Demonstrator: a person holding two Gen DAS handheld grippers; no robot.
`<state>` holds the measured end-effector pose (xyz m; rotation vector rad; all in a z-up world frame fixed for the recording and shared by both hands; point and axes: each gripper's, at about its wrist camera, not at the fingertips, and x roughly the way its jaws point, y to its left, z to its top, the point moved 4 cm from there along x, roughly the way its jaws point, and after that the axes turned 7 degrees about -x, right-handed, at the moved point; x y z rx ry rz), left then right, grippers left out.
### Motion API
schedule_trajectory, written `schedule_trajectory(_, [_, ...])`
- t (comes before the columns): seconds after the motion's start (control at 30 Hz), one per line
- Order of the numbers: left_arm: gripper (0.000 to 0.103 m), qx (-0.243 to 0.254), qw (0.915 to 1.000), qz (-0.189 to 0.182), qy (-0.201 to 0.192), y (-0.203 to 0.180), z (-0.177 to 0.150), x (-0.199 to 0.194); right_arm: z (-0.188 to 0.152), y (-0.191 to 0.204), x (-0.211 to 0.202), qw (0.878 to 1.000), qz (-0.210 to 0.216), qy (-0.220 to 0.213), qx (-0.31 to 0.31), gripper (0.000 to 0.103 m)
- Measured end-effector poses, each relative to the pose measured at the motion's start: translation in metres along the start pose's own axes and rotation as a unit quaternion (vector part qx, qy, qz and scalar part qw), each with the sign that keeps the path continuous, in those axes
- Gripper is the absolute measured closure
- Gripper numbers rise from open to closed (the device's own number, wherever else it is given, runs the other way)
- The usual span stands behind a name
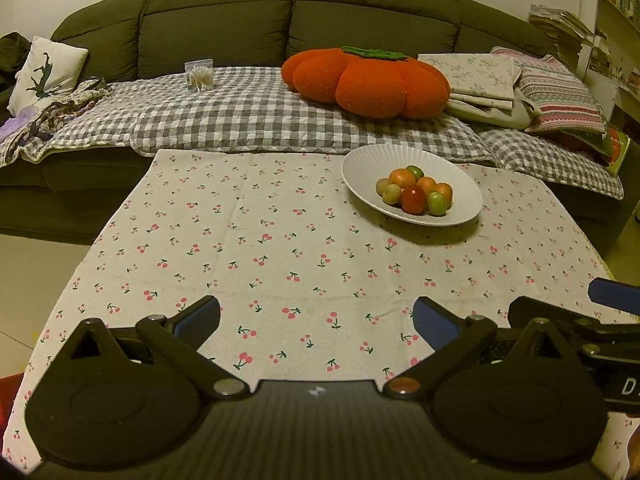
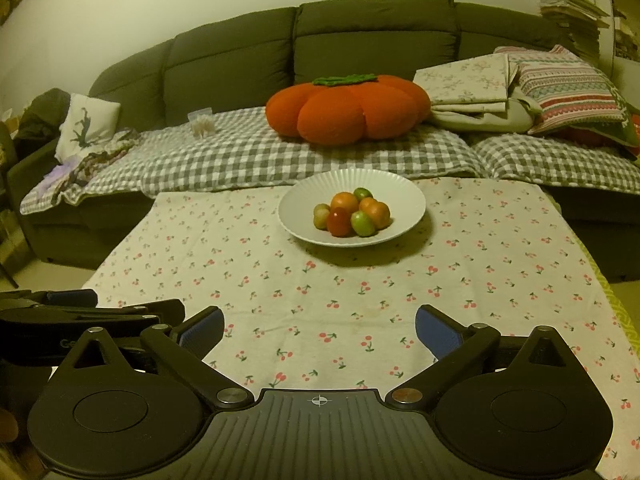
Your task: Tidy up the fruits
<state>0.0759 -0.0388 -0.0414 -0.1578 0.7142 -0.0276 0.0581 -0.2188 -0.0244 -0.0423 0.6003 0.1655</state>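
Note:
A white ribbed plate (image 1: 368, 162) (image 2: 408, 200) stands at the far side of a table covered with a cherry-print cloth (image 1: 260, 248) (image 2: 480, 264). Several small fruits are piled in it: orange ones (image 1: 402, 177) (image 2: 344, 201), a red one (image 1: 413, 198) (image 2: 339, 222) and green ones (image 1: 436, 203) (image 2: 362, 223). My left gripper (image 1: 316, 320) is open over the near part of the cloth, well short of the plate, nothing between its fingers. My right gripper (image 2: 320, 326) is likewise open and empty, beside the left one, whose fingers (image 2: 72, 298) show at its left.
Behind the table is a dark sofa (image 1: 224, 20) with a grey checked blanket (image 1: 240, 116), an orange pumpkin cushion (image 1: 366, 80) (image 2: 348, 110), folded linen (image 1: 476, 80), a striped pillow (image 1: 560, 96) and a white pillow (image 1: 44, 72). Floor lies left of the table.

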Motion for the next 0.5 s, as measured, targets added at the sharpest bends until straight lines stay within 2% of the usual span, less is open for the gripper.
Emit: schedule_trajectory(0.5, [0.001,0.006,1.0000,-0.004,-0.002,-0.0022,-0.0003,-0.0008,-0.0012,0.0005,0.0005,1.000,0.000,0.001,-0.001,0.000])
